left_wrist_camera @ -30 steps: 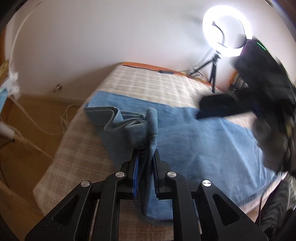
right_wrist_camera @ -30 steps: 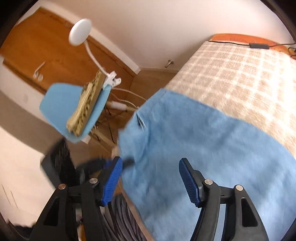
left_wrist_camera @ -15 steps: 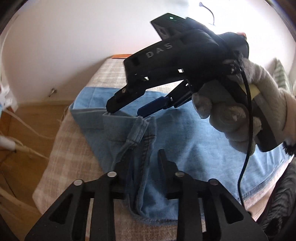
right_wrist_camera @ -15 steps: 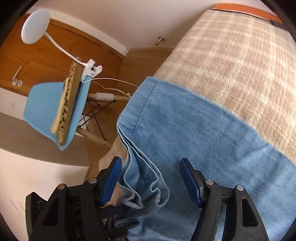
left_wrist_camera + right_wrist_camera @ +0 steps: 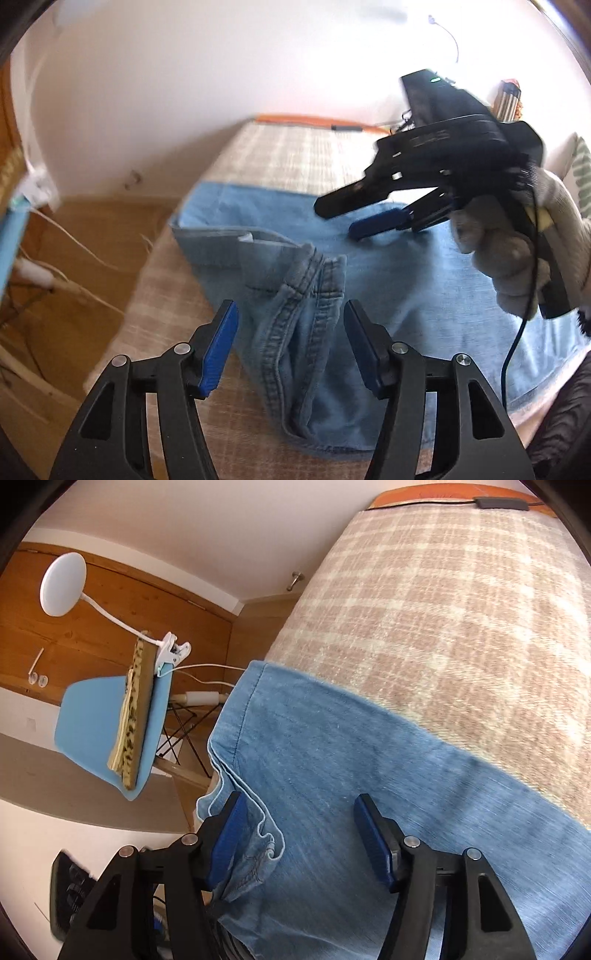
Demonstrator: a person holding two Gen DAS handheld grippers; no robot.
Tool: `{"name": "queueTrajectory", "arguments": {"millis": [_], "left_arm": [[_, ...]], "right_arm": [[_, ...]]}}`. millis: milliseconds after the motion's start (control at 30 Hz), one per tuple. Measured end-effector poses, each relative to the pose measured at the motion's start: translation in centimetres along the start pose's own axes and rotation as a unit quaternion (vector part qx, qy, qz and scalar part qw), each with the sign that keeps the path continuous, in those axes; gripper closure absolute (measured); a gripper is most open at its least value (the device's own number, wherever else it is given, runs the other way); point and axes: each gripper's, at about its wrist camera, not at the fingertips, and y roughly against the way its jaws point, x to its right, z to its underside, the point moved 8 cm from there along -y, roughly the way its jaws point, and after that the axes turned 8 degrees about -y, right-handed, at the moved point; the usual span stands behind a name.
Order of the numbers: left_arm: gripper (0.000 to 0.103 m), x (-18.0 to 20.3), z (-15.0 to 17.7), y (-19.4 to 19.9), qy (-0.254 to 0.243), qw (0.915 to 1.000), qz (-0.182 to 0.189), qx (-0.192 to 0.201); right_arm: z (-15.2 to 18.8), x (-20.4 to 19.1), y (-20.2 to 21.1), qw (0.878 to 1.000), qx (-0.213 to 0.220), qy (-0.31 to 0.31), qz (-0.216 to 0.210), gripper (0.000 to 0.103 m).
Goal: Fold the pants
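Observation:
Light blue denim pants (image 5: 388,280) lie spread across the bed, with a bunched seam fold (image 5: 306,295) rising at their left part. My left gripper (image 5: 291,350) straddles that fold; its jaws are opening and the blue pads stand clear of the cloth. A gloved hand (image 5: 517,254) holds my right gripper (image 5: 338,219) just above the pants further back. In the right wrist view the right gripper (image 5: 299,842) hovers over the pants (image 5: 369,775) by their ruffled edge (image 5: 266,834). Its jaws close slightly, and the pads press on nothing.
A beige plaid blanket (image 5: 443,609) covers the bed. Left of the bed stand a blue chair (image 5: 92,716) with a clipped white lamp (image 5: 62,583), over white cables (image 5: 74,280) on the wooden floor. The bed's left edge is close.
My left gripper has let go of the denim fold and its jaws have spread. The right gripper swung in over the pants and dropped lower toward their edge.

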Motion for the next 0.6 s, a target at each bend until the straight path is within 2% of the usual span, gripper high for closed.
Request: {"name": "queueTrajectory", "arguments": {"millis": [67,200,300,333,400,467,600], "left_arm": [[0.044,0.3,-0.6,-1.4,-0.013,0.9997,0.005,-0.022],[0.044,3.2,-1.4,-3.3,-0.078,0.9961,-0.007,-0.040],[0.046,3.7,-1.3,-5.4,-0.107,0.9909,-0.054,-0.060],[0.057,3.6,-1.4,-5.8,-0.107,0.9907,-0.060,-0.060],[0.069,3.2,-1.6,-6.1,-0.097,0.9925,-0.056,-0.049],[0.090,2.5,-1.8,-5.7,-0.073,0.9962,-0.031,-0.037],[0.092,0.4,-2.1,-2.8,-0.012,0.9997,0.015,0.012]], "right_arm": [[0.1,0.3,0.3,1.000,0.003,-0.004,-0.004,0.038],[0.3,0.9,1.0,1.000,0.008,-0.006,-0.010,0.038],[0.4,1.3,1.5,1.000,0.013,-0.011,-0.015,0.038],[0.4,1.4,1.7,1.000,0.015,-0.012,-0.017,0.038],[0.3,1.4,2.0,1.000,0.017,-0.012,-0.021,0.038],[0.3,1.4,2.4,0.999,0.020,-0.010,-0.023,0.038],[0.1,0.8,2.8,0.999,0.018,-0.007,-0.033,0.036]]}}
